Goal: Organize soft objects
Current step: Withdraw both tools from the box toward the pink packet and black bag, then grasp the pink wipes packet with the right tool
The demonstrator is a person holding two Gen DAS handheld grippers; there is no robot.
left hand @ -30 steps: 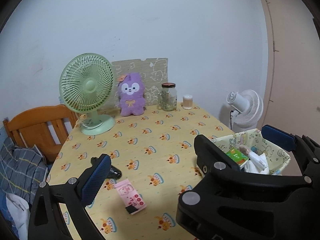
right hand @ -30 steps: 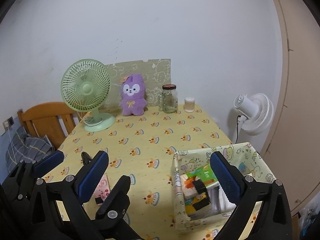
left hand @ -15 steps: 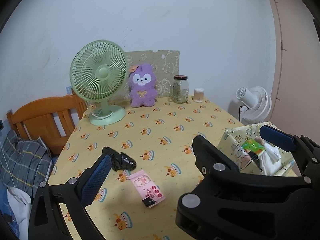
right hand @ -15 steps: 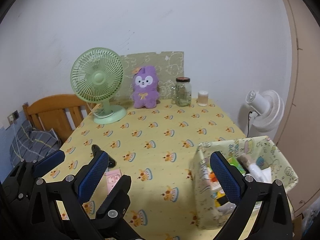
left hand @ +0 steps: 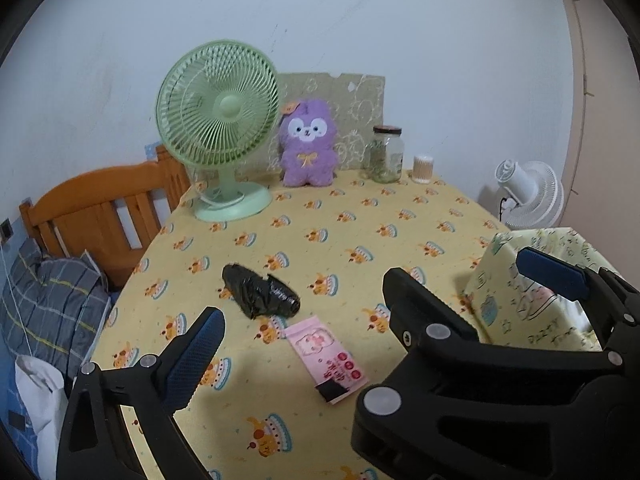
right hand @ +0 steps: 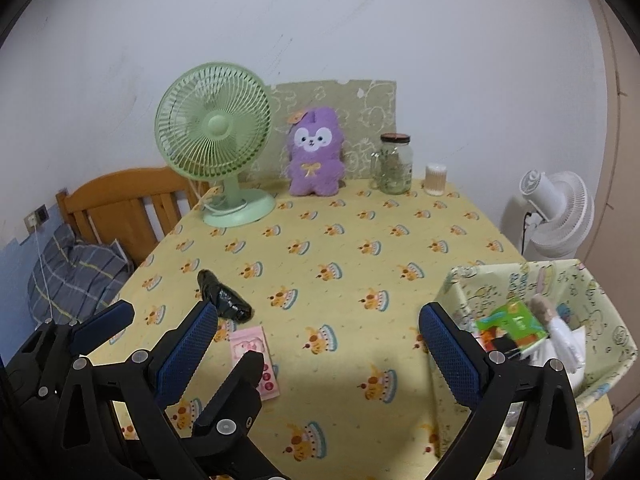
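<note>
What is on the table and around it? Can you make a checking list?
Surface: table under a yellow cake-print cloth.
Job's things: black bundle and pink packet lie loose; fabric basket at the right edge holds items.
Clutter: green fan, purple plush, glass jar, small cup along the back.
Grippers: left gripper and right gripper both open, holding nothing.
Cables: white fan has a dark cord.
Surroundings: wooden chair, plaid cloth.
</note>
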